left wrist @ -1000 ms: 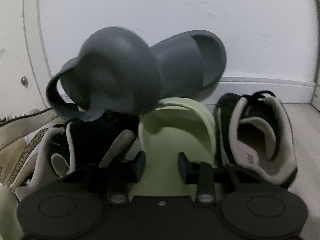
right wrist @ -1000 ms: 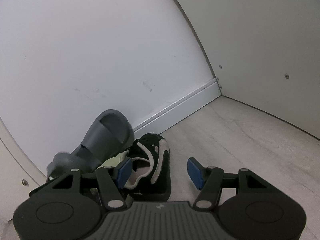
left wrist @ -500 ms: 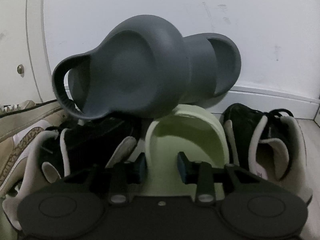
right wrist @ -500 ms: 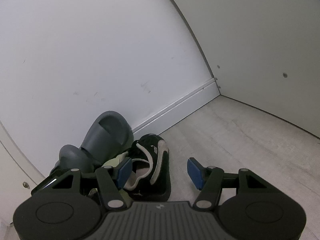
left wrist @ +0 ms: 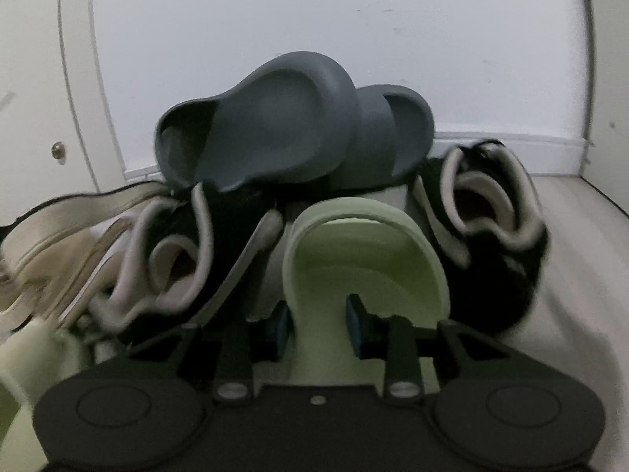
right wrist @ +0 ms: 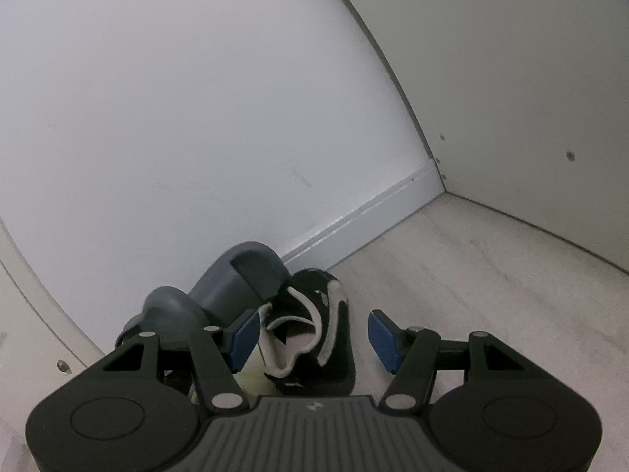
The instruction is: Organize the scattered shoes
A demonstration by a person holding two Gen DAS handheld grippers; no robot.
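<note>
Left wrist view: left gripper (left wrist: 317,324) clamped on heel rim of green slide (left wrist: 365,251), amid shoe pile against wall (left wrist: 314,11). Grey slides (left wrist: 275,137) stacked on top; black sneakers (left wrist: 491,236) either side. Right gripper (right wrist: 310,336) spread apart, holding nothing, above floor (right wrist: 491,259).

Dim, flat indoor light; fisheye bending curves the edges, and motion blur smears the left view's shoes.
</note>
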